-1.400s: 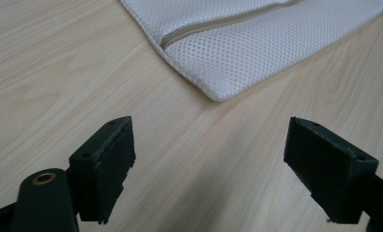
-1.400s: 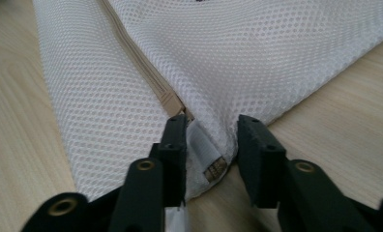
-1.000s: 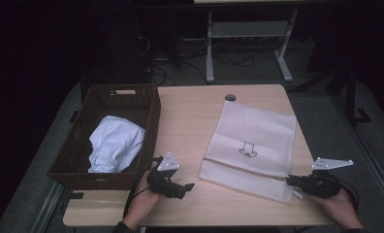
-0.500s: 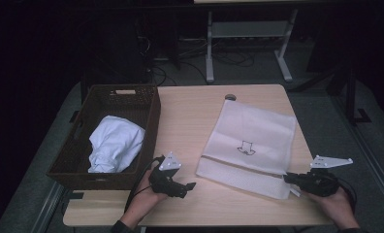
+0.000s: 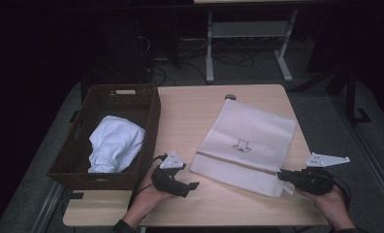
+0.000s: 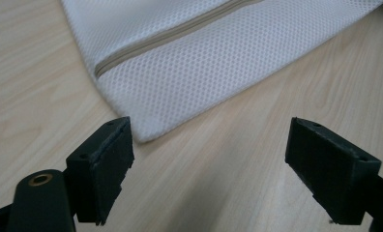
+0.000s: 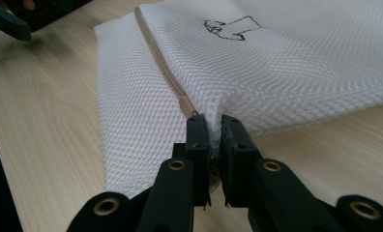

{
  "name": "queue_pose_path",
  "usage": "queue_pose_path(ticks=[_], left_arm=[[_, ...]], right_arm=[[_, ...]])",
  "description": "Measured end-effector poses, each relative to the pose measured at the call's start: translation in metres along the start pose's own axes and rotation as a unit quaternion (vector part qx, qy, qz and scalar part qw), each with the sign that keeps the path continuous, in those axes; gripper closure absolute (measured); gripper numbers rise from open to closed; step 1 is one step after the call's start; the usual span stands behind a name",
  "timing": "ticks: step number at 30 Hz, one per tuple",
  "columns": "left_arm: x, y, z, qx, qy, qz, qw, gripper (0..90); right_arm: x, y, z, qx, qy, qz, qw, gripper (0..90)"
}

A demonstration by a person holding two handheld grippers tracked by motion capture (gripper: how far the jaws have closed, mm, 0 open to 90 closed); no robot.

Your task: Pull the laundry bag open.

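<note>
On the right half of the table (image 5: 190, 109), a white mesh laundry bag (image 5: 250, 138) is laid flat, its zipper (image 7: 163, 67) running along the near edge. The right gripper (image 5: 286, 176) is closed on the bag's near right corner; in the right gripper view the jaws are seen nearly together, with a pinch of mesh bunched between them just beside the zipper's end. The left gripper (image 5: 192, 186) is held just short of the bag's near left corner, apart from it; in the left gripper view the jaws stand wide and nothing lies between them, though they have just been closing slightly. Further left, a dark woven basket (image 5: 134, 97) holds a crumpled white garment (image 5: 115, 143).

Handling, as judged: the bag is expected to be light, soft and limp, sagging wherever it is unsupported. The mesh gives fair purchase but thin layers may slip or separate in a pinch. The firmest holds are taken to be the sewn corners and the zipper tape. The free left corner is best gripped at the hem, so that the opening can be tensioned between both grippers.
</note>
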State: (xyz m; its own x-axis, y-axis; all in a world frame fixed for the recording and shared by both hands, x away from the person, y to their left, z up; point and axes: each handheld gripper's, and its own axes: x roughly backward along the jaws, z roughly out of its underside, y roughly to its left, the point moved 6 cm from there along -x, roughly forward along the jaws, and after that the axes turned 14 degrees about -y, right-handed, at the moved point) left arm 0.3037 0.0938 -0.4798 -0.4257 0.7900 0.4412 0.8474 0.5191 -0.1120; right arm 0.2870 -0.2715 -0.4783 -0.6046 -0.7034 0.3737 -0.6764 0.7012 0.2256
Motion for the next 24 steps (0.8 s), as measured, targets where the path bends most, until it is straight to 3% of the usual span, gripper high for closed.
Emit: queue_pose_path(ticks=[1,2,13,20,24], left_arm=[[-0.001,-0.001,0.0,-0.006,0.002,-0.002,1.0,17.0],[-0.003,-0.002,-0.001,0.004,0.003,0.006,1.0,16.9],[-0.018,-0.015,-0.011,0.015,-0.005,0.041,0.9991,17.3],[-0.03,-0.027,-0.03,0.025,-0.032,0.067,0.997,16.9],[-0.037,-0.036,-0.035,0.014,-0.031,0.082,0.9961,16.6]], right_arm=[[-0.001,0.001,-0.001,0.002,-0.002,0.0,1.0,82.5],[-0.001,0.003,-0.002,0.003,-0.003,-0.001,1.0,82.5],[-0.005,0.016,-0.009,0.017,-0.014,-0.009,0.9997,82.5],[-0.008,0.025,-0.012,0.018,-0.019,-0.015,0.9995,82.6],[-0.009,0.027,-0.014,0.017,-0.022,-0.014,0.9995,82.8]])
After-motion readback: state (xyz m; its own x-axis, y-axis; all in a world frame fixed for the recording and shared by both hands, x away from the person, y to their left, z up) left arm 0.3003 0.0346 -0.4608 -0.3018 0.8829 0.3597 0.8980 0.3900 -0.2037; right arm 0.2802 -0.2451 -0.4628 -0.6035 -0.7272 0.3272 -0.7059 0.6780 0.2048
